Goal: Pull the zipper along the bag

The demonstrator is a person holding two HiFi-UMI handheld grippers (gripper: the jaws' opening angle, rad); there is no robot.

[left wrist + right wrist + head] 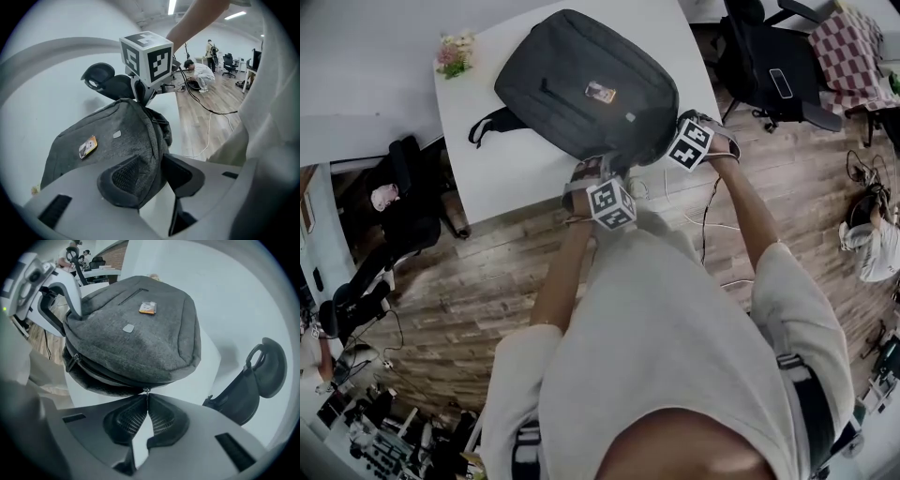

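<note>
The zipper pull (146, 391) on the bag (586, 84), upper centre on the tabletop (502, 183), sits pinched in the right gripper (146, 401), and the left gripper (158, 167), clamped on the bag's corner, should keep the fabric taut.

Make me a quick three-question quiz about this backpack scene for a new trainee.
1. Multiple choice: what do the fingers of the right gripper pinch? A) nothing B) the zipper pull C) a pen
2. True or false: nothing stands between the fingers of the left gripper.
3. Fill the gap: the backpack lies on a white ____.

Key
1. B
2. False: a fold of the backpack's grey fabric stands between them.
3. table
</note>
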